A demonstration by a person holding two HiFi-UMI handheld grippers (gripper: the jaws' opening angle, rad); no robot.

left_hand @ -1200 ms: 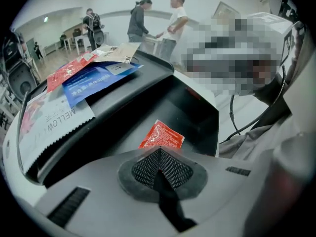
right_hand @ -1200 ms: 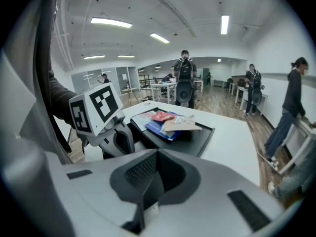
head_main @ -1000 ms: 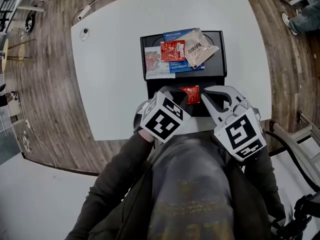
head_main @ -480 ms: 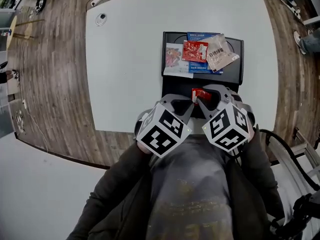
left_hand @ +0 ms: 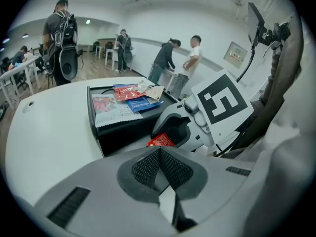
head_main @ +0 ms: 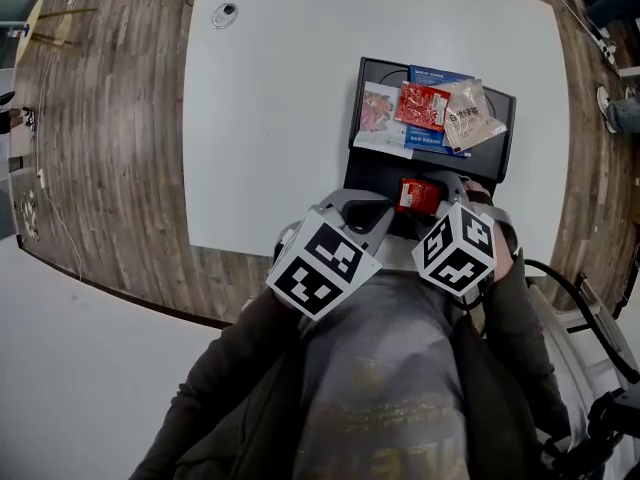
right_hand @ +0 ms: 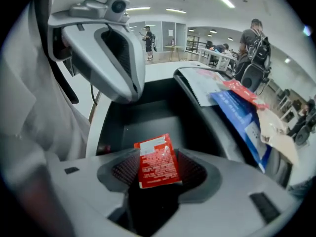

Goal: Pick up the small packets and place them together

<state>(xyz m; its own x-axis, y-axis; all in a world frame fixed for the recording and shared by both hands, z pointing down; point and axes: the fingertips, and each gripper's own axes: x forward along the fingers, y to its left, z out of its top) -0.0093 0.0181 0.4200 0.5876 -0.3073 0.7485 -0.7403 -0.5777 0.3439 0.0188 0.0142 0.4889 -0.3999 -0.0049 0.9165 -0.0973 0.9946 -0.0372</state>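
A small red packet [head_main: 418, 196] rests in the near part of the black tray [head_main: 356, 118], just in front of my body. My right gripper [head_main: 432, 184] is around it. In the right gripper view the red packet [right_hand: 158, 162] stands loose between the pads, with the jaws opening wide. My left gripper [head_main: 374, 209] sits close beside it on the left, shut and empty, with its pads [left_hand: 170, 168] meeting; the red packet [left_hand: 160, 141] shows just past them. A pile lies at the tray's far end: another red packet [head_main: 423, 106], a blue one [head_main: 437, 76], a beige one [head_main: 472, 120] and a white printed one [head_main: 378, 118].
The tray stands on a white table [head_main: 270, 118] near its right front edge. A small round object [head_main: 225, 13] lies at the table's far left corner. Wooden floor surrounds the table. Several people [left_hand: 180, 63] stand in the room behind.
My right gripper swung in from the right to the red packet and its jaws have spread. Both grippers now sit close together at the tray's near end.
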